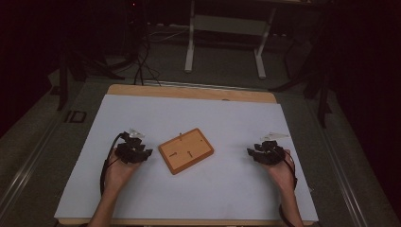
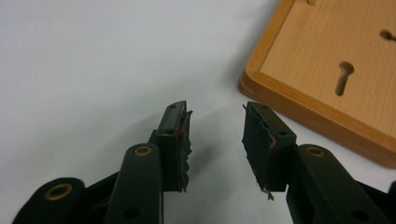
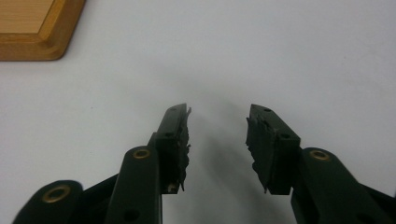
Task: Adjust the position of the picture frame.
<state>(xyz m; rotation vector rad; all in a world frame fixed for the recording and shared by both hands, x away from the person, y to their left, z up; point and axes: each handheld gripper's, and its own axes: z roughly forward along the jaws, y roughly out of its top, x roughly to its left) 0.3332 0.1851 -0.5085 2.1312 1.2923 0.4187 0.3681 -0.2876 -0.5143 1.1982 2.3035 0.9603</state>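
A wooden board (image 1: 186, 150) with a raised rim and keyhole slots lies turned at an angle in the middle of the white table cover (image 1: 189, 118). My left gripper (image 1: 134, 149) rests on the cover just left of the board, held in a hand. In the left gripper view its jaws stand open around bare cover (image 2: 215, 109), and the board's corner (image 2: 327, 79) lies up and to the right. My right gripper (image 1: 268, 152) sits well to the right of the board. Its jaws (image 3: 218, 112) are open with nothing between them, and a board corner (image 3: 37, 28) shows at top left.
The cover lies on a wooden table whose far edge (image 1: 189, 92) shows beyond it. Behind the table stand a white-legged frame (image 1: 224, 42) and dark stands with cables (image 1: 137, 61) on a grey floor.
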